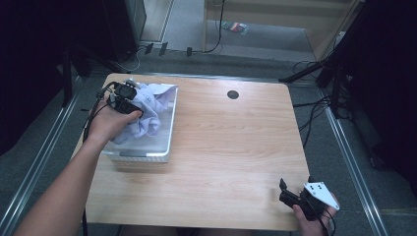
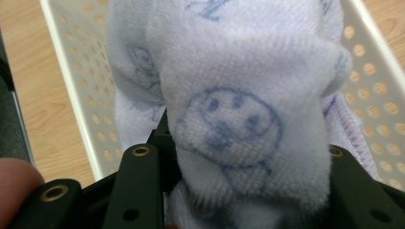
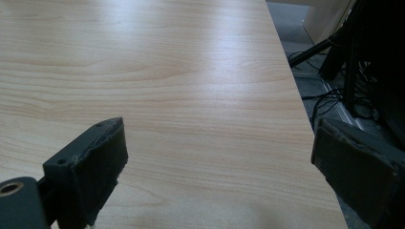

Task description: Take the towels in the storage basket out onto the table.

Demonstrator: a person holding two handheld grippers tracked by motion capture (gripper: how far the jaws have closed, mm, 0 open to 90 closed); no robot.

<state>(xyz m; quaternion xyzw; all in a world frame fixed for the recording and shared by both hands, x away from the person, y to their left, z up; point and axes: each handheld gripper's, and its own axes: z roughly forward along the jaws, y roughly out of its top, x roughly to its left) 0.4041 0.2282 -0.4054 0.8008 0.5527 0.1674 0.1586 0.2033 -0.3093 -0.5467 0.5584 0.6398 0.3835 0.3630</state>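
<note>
High view: the left gripper sits over a white perforated basket at the table's far left corner, bunched into a pale lilac cloth that spills over the basket's inside. The right gripper rests near the table's near right edge, well apart from the basket, with nothing near it. A small dark round cap sits in the tabletop towards the far side.

Left gripper view: the jaws are clamped on a thick fold of the cloth, which carries faint blue smiley prints; the fabric bulges up between and over them. Below it, the basket's holed wall and floor can be seen, so the cloth hangs over the basket rather than over bare wood.

Right gripper view: the jaws stand wide apart with only bare tabletop between them; this gripper holds nothing.

As a judgement, the cloth is gripped and seems to be partly raised, but much of it lies in the basket. Getting it clear and laying it on the table is left.
</note>
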